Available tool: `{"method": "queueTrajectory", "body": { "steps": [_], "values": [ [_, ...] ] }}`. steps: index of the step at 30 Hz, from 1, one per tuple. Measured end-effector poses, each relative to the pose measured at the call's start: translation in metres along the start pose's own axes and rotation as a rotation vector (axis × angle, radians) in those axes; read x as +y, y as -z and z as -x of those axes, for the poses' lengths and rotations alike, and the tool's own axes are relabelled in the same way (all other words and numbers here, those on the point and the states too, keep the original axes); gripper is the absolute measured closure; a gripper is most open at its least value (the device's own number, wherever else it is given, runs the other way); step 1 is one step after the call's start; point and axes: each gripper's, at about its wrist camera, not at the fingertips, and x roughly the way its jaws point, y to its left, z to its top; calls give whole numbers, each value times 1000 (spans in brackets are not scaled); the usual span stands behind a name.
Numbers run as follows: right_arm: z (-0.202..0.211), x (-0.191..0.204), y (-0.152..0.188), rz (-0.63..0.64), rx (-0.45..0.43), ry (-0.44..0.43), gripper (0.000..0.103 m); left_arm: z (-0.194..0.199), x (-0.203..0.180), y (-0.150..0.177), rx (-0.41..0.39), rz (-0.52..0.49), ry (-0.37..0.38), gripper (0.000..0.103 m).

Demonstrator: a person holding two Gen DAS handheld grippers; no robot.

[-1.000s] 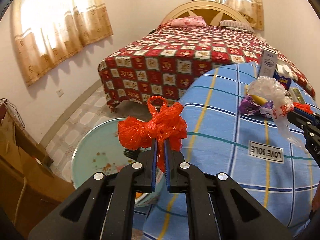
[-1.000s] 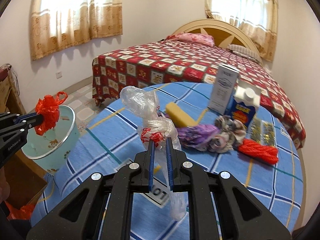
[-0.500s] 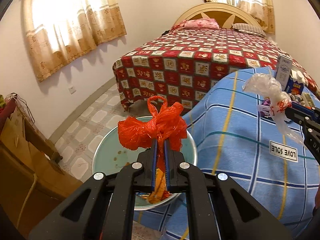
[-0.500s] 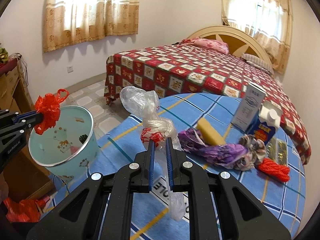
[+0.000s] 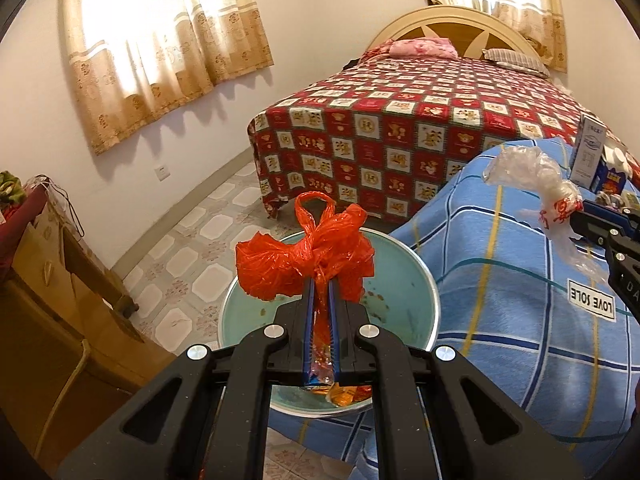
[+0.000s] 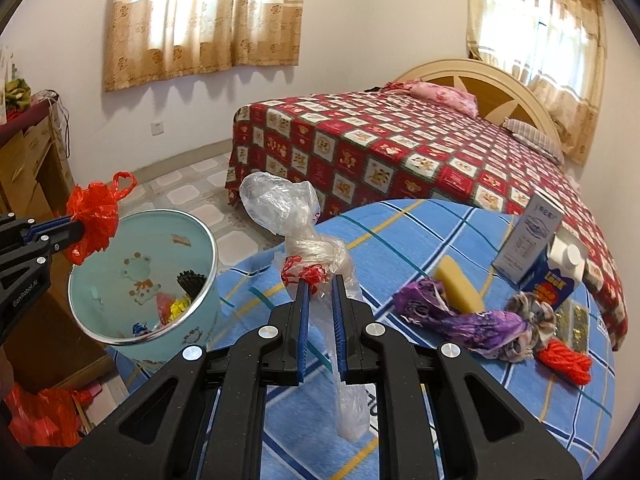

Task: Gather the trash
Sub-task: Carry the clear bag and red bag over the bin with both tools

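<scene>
My left gripper is shut on a crumpled red plastic bag and holds it over the open light-blue trash bin. From the right wrist view the same red plastic bag hangs above the near rim of the trash bin, which has several scraps inside. My right gripper is shut on a knotted clear plastic bag, held above the blue checked table to the right of the bin. Seen in the left wrist view, the clear plastic bag floats at the right.
On the table lie a purple wrapper, a yellow block, a white carton, a blue milk carton and red string. A bed with a red quilt stands behind. A wooden cabinet is at the left.
Both grippers have swung left with their bags. The red bag now hangs over the bin's opening, and the clear bag has come nearer to the bin.
</scene>
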Motion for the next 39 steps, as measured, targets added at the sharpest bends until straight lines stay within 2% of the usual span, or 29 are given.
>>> {"method": "queueTrajectory", "body": {
  "steps": [39],
  "values": [
    [-17,69,-26,110,-5,-83,91,-18,61,11,45,72,-118,97]
  ]
}}
